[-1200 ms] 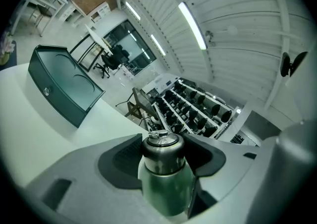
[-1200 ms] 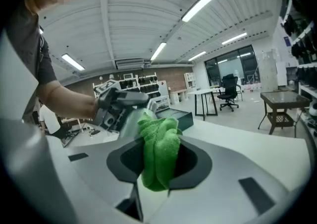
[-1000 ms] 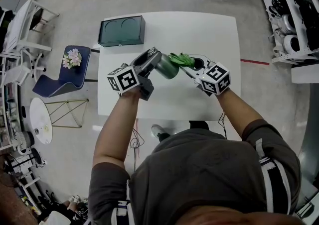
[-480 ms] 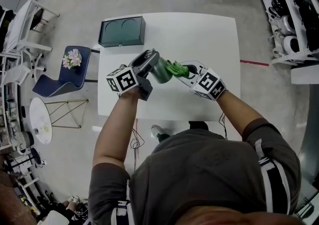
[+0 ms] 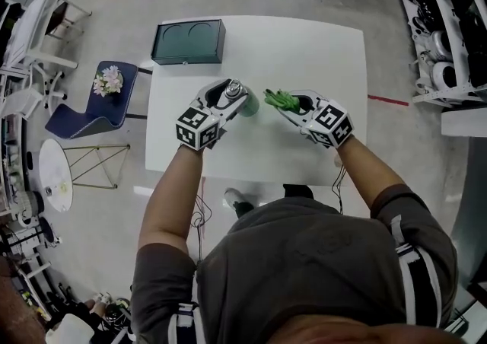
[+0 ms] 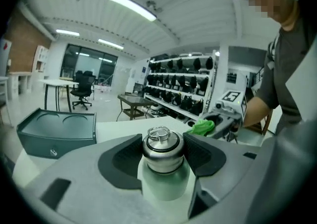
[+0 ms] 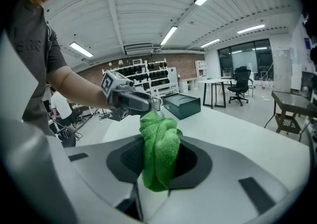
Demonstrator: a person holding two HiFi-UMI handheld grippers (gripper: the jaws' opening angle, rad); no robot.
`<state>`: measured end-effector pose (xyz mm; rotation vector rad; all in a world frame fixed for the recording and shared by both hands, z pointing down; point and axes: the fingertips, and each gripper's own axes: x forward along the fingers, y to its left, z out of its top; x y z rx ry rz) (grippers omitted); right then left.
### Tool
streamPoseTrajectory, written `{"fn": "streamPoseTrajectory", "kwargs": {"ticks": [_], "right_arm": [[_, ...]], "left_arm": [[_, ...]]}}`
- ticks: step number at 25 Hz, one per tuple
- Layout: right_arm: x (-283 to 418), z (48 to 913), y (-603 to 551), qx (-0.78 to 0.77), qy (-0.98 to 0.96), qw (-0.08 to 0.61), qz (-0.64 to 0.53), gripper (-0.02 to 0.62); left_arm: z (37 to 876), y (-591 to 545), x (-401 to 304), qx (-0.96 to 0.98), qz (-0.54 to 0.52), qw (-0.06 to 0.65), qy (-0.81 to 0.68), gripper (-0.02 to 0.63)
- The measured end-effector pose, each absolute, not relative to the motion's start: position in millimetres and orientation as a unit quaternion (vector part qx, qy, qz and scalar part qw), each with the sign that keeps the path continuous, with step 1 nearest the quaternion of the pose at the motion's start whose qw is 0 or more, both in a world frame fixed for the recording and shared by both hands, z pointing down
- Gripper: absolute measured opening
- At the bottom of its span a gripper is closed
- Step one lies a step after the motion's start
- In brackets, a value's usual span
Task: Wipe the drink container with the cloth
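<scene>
Clamping: left gripper (image 5: 230, 99) fingers (image 6: 126, 156) on steel-capped drink bottle (image 6: 161, 156) neck; right gripper (image 7: 158, 163) fingers (image 7: 190, 161) on green cloth (image 7: 159, 139).

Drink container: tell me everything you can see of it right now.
The drink container is a small bottle with a pale green body and a silvery metal cap topped by a wire ring. It sits cap-up between the dark pads of the left gripper, which clamp it around the cap. It is over the white table; whether its base rests there is hidden. The green cloth in the right gripper is beside it, not touching.
</scene>
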<state>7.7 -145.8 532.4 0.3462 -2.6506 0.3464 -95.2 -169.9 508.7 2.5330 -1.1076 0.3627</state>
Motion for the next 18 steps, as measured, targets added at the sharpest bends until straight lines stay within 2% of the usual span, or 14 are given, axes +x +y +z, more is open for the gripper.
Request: {"fn": "streamPoseTrajectory", "kwargs": {"ticks": [4,11,14,18], "right_arm": [[11.9,536.8,-149.3,0.125,-0.958,0.222,0.133,0.098],[7.1,527.4,-148.1,0.102,-0.960,0.204,0.159,0.098],[-3.3,511.2,-150.3,0.082,-0.966,0.194,0.153,0.100],[-33.9,480.0,-149.5,0.044,-0.975,0.180,0.125,0.099]], "left_arm": [[529.6,-161.0,-86.3,0.903,0.173,0.121,-0.373,0.252],[530.8,-146.2,-73.4,0.914,0.144,0.052,-0.375,0.254],[541.0,-140.7,-70.4,0.912,0.142,0.049,-0.382,0.345],[561.6,-138.4,-70.4,0.909,0.139,0.065,-0.388,0.366]]}}
